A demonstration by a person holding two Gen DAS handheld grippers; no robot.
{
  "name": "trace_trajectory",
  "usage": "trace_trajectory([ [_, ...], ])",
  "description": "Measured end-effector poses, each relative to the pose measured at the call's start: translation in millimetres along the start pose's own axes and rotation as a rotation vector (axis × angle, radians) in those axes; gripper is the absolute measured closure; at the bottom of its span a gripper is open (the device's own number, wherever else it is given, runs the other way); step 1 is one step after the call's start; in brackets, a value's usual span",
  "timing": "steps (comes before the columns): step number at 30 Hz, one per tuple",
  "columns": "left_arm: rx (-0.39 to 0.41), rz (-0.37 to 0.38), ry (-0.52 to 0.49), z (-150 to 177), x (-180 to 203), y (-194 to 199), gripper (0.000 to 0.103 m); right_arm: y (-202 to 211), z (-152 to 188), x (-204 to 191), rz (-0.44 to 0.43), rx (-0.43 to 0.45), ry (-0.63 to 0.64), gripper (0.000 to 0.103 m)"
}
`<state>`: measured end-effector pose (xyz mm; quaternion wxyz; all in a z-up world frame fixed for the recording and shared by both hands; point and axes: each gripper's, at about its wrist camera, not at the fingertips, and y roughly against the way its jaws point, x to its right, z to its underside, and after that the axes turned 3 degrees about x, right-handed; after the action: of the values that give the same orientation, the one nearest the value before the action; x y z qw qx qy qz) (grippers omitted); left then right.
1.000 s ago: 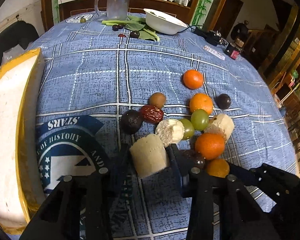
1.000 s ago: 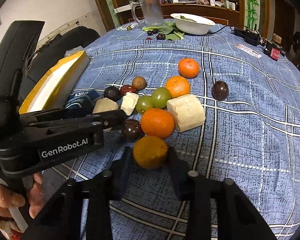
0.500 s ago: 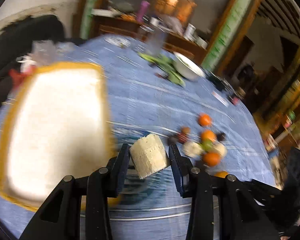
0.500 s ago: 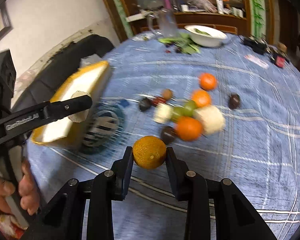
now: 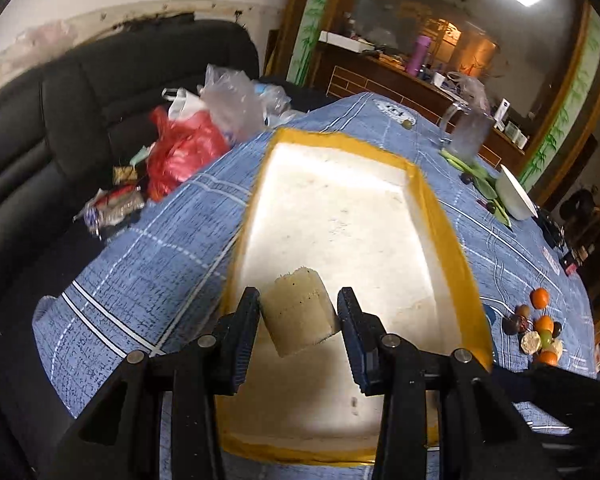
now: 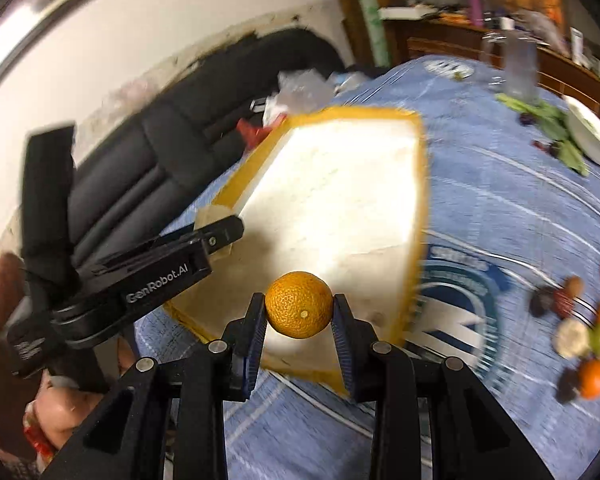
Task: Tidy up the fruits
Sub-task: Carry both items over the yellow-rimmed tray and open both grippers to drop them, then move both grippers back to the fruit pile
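Observation:
My left gripper (image 5: 298, 314) is shut on a pale cylindrical fruit chunk (image 5: 298, 316) and holds it over the near end of the white foam tray with a yellow rim (image 5: 444, 240). My right gripper (image 6: 299, 314) is shut on an orange (image 6: 299, 305) and holds it above the near edge of the same tray (image 6: 420, 168). The left gripper also shows in the right wrist view (image 6: 216, 236), over the tray's left side. The remaining fruit pile (image 5: 538, 330) lies on the blue tablecloth right of the tray; it also shows in the right wrist view (image 6: 584, 332).
A black sofa (image 5: 80, 92) with plastic bags (image 5: 188, 136) stands left of the table. A glass mug (image 5: 468, 136), green leaves and a white bowl (image 5: 514, 196) sit at the far end. A wooden sideboard (image 5: 400, 76) stands behind.
Both grippers lifted their fruit off the table and swung left to the tray. The left one now hovers over the tray, the right one at its near edge.

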<state>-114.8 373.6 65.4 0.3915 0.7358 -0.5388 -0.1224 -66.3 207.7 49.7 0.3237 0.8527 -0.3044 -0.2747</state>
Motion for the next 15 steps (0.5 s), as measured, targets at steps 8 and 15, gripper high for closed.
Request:
trace_trajectory([
  [8, 0.000, 0.047, 0.040, -1.5, -9.7, -1.2, 0.053, -41.6, -0.3, -12.1, 0.045, -0.047, 0.054, 0.066],
  [15, 0.048, 0.058, 0.049, -2.4, -4.4, 23.7, 0.040, -19.5, 3.3, -14.7, 0.054, 0.010, 0.068, 0.049],
])
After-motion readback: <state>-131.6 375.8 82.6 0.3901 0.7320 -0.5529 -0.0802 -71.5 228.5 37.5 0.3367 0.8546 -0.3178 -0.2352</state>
